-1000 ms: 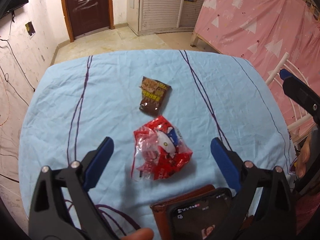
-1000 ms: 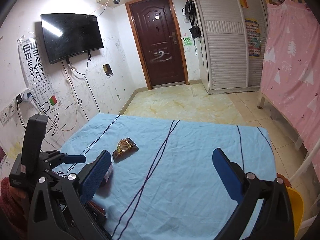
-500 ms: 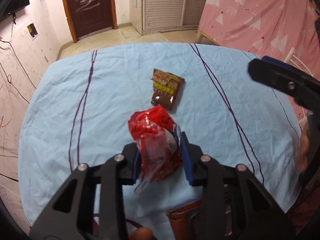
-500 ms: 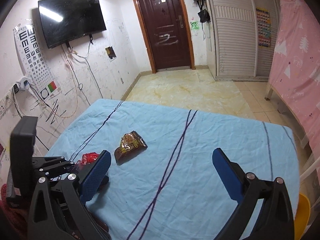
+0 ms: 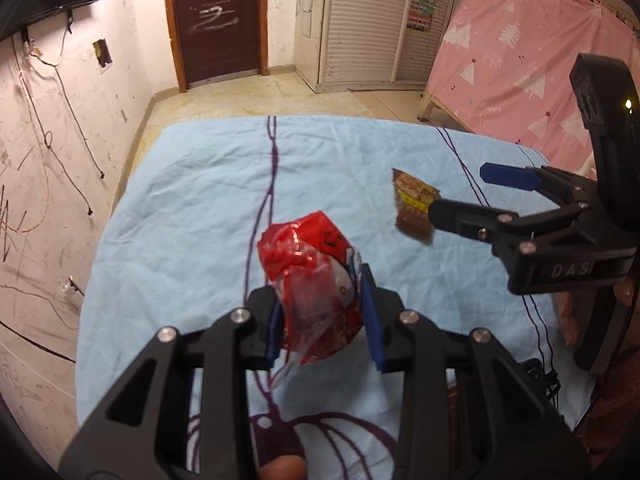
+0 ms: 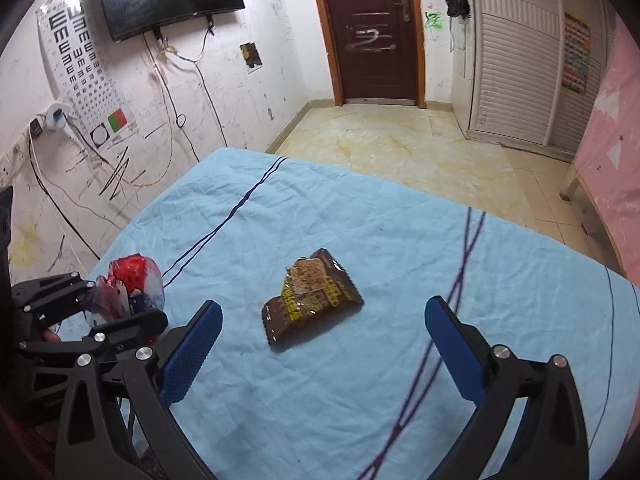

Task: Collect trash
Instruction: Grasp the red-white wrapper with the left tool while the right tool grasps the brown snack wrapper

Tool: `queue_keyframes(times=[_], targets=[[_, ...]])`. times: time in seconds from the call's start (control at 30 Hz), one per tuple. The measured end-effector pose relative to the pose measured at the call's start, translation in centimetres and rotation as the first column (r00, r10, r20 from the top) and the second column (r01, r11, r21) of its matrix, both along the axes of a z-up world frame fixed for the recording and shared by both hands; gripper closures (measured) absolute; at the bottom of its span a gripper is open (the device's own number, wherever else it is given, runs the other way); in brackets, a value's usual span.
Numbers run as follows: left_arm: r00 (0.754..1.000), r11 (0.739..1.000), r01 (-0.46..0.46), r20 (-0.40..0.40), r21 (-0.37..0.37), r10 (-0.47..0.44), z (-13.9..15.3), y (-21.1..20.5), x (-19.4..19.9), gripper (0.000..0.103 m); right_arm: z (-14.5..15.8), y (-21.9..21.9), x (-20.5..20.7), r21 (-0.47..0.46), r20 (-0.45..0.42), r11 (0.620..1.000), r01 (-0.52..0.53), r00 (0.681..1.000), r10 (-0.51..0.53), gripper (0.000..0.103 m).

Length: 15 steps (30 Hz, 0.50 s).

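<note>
A crumpled red and white snack wrapper is pinched between the blue pads of my left gripper, lifted a little off the blue tablecloth; it also shows as the red wrapper at the left of the right wrist view. A brown snack packet lies flat on the cloth, just ahead of my right gripper, whose jaws stand wide apart with nothing between them. In the left wrist view the brown packet is partly hidden by the right gripper.
The table's far edge drops to a tiled floor. A pink-covered bed stands to the right, and a scribbled wall with hanging cables to the left. A person's hand holds the right gripper.
My left gripper closed on the red wrapper and lifted it toward the left. My right gripper moved forward and down until the brown packet lay just in front of its open jaws.
</note>
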<state>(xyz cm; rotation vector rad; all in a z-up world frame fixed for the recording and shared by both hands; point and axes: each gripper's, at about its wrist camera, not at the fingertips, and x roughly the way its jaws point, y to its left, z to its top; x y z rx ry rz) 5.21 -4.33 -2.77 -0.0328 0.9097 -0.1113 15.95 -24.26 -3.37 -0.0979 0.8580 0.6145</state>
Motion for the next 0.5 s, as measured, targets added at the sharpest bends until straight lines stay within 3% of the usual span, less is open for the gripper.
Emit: queue_keyframes(times=[0.27,0.33,0.37,0.4,0.5], targets=[[1.000,0.999,-0.029,-0.009,-0.029,0.029,-0.6,1.9,0.4,0.071,-1.3,2.9,1.3,-0.057,-0.013,0.997,-0.044,0.999,0.043,0.009],[0.999,0.999,-0.034,-0.013,-0.033,0.033,-0.8,2.2,0.5,0.071,-1.6,3.5,1.4,-0.079,-0.006,0.996,-0.044,0.999,0.044,0.017],[0.999,0.999,-0.034,-0.014,-0.034,0.034,-0.8,2.2,0.5,0.071,-1.8,3.7,1.5,-0.087,-0.009,0.995,-0.048,0.999,0.047,0.035],[0.999,0.999,-0.035,-0.016,-0.035,0.035,-0.9,2.3,0.5,0.071,-1.9,3.8,1.5,-0.097,-0.005,0.994,-0.042,0.999,0.042,0.047],[0.999,0.998,-0.040,-0.021,-0.042,0.039,-1.1,2.6,0.5,0.071,-2.0,3.8,1.6,-0.117,0.016,0.993,-0.036,0.999,0.038,0.055]])
